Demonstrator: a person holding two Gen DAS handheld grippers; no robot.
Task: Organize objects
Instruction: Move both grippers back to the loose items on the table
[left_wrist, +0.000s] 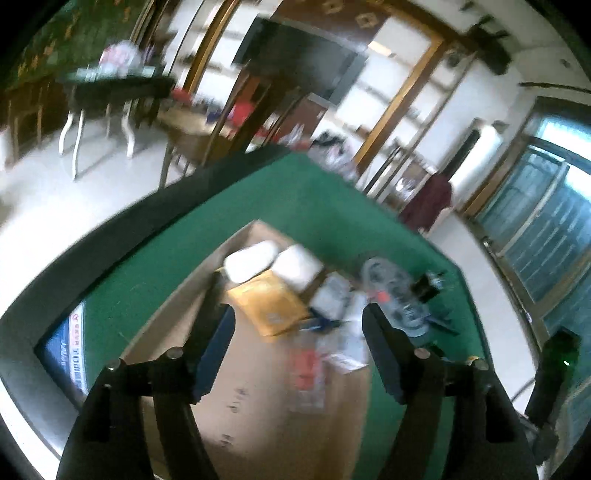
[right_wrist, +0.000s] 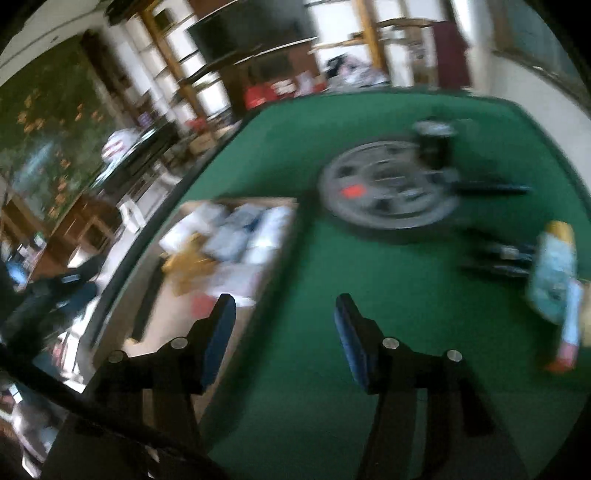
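Both my tongs gape empty: left gripper, right gripper. Padded envelope in cardboard box looks light, floppy (pinch an edge).

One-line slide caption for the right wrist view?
Open right gripper hovers over green felt table, between the filled cardboard box and grey round disc.

No text was legible in either view, both being blurred by motion. A blue-and-white banner at the table's edge carried red and white characters too smeared to read. Faint dark marks on the cardboard box were likewise unreadable.
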